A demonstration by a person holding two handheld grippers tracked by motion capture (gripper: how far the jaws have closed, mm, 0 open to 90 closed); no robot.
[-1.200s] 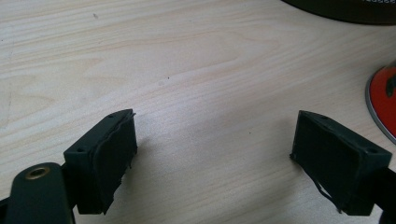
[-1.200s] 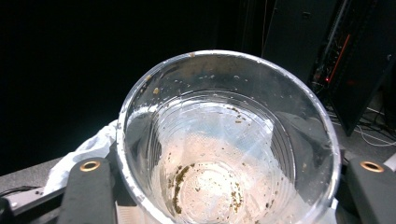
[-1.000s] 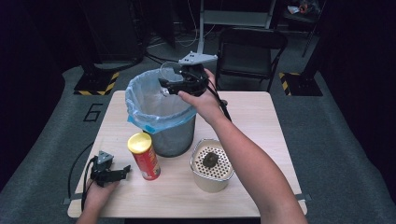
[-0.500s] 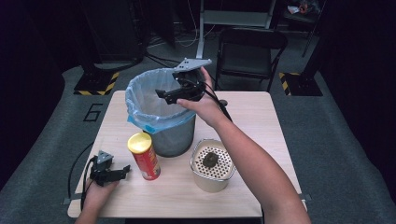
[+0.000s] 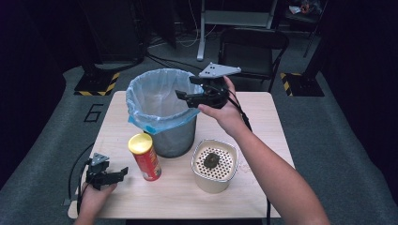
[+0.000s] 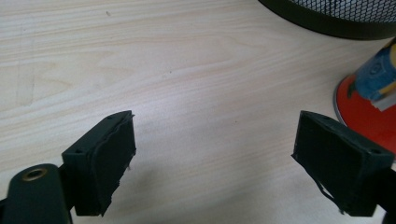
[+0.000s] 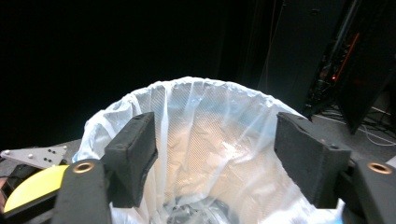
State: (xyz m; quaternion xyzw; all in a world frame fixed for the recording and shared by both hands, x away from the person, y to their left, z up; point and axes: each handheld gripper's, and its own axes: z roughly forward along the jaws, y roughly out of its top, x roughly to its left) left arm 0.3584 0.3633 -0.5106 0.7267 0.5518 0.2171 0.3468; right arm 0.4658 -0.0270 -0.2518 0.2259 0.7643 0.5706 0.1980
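Work in hand: dropping rubbish into the lined bin; the right gripper hangs over the bin's rim on the side toward the tabletop's far right corner.
Right gripper: jaws spread wide with nothing between them; its own view looks down past them into the bag.
Left gripper: rests near the tabletop's near left corner, jaws wide apart and empty over bare wood.
Bin: stands toward the far left of the tabletop, mesh wall, thin blue-white liner folded over the rim.
Chip can: upright, just beside the bin's near side, yellow lid, red body; its base shows by the left gripper's jaw.
Perforated tin: near the middle of the near edge, a dark lump on its lid.
Handling, chip can: probably light, stiff cardboard, smooth and somewhat slippery; best gripped across the mid-body, gently enough not to dent.
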